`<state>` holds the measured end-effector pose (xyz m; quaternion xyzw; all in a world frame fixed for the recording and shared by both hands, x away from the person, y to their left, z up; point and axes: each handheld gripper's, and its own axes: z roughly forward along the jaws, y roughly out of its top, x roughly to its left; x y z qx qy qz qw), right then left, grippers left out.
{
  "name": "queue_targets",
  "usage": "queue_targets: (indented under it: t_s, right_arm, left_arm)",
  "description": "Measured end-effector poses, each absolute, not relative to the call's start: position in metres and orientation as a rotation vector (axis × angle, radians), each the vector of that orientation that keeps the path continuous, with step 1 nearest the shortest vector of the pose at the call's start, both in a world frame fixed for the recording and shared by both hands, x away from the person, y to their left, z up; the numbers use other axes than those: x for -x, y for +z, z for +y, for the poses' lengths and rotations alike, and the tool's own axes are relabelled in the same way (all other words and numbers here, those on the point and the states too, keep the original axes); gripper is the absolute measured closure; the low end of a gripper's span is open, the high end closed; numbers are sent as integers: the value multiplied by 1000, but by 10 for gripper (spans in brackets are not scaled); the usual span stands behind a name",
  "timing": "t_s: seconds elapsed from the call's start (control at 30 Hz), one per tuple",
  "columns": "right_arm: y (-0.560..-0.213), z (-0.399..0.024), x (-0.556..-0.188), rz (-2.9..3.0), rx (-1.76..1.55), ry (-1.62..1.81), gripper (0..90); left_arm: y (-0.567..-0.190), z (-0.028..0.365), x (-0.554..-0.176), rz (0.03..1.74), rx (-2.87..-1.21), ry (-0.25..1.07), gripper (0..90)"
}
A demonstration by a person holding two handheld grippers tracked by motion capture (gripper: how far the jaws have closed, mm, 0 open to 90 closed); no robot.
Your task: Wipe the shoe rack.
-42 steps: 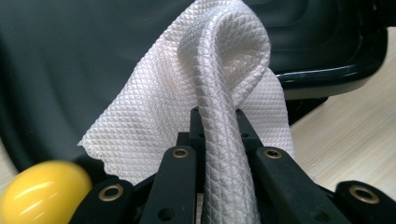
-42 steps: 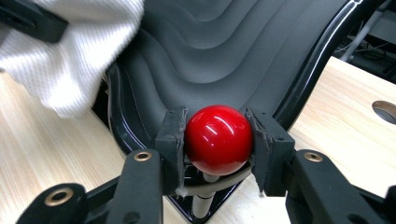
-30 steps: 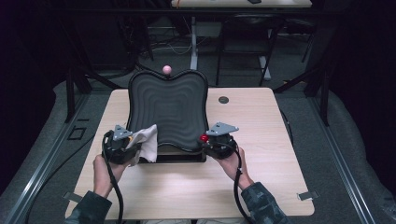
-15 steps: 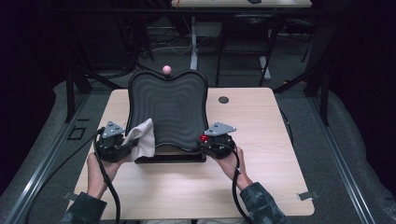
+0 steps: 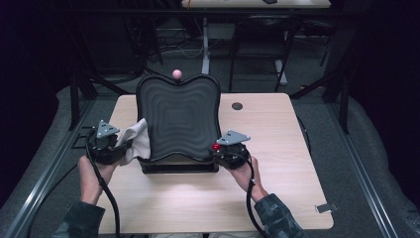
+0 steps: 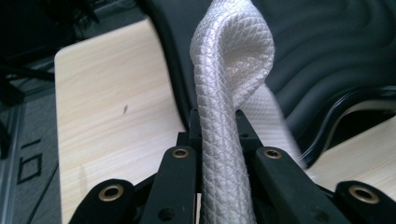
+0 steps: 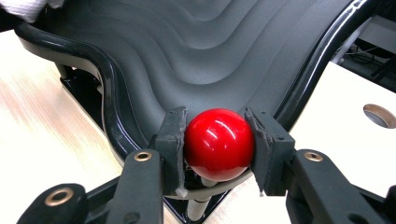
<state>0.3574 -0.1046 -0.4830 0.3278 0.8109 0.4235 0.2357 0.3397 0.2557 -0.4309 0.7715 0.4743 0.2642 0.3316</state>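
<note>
A black rippled tray [image 5: 178,116] stands tilted on a dark base at the middle of the wooden table [image 5: 277,148]. My left gripper [image 5: 116,148] is at the tray's front-left corner, shut on a white textured cloth [image 5: 136,140] that rises folded between its jaws [image 6: 224,93] beside the tray's edge [image 6: 327,42]. My right gripper [image 5: 220,150] is at the tray's front-right corner, shut on a red ball knob [image 5: 216,147] that sits on a short stem [image 7: 218,143] at the tray's rim [image 7: 116,107]. A pink ball knob [image 5: 177,74] stands at the tray's far edge.
A round grommet hole [image 5: 237,106] lies in the table right of the tray, also seen as a hole [image 7: 379,115] in the right gripper view. Metal frame rails [image 5: 361,163] run along both table sides. Dark floor and desk legs lie beyond.
My left gripper has drawn the cloth leftward, off the tray's surface to its front-left edge. The right gripper stays on the red knob.
</note>
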Motion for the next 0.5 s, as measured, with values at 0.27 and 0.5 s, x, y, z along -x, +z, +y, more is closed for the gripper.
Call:
queue_targets:
  t_s: [0.27, 0.5]
  right_arm:
    - [-483, -105, -357, 2228, -895, 1164, 599]
    - [-483, -105, -357, 2229, -894, 1163, 600]
  left_arm:
    - [-444, 265, -341, 1287, -2075, 665, 829]
    - [-455, 280, -334, 1338, -2122, 657, 830]
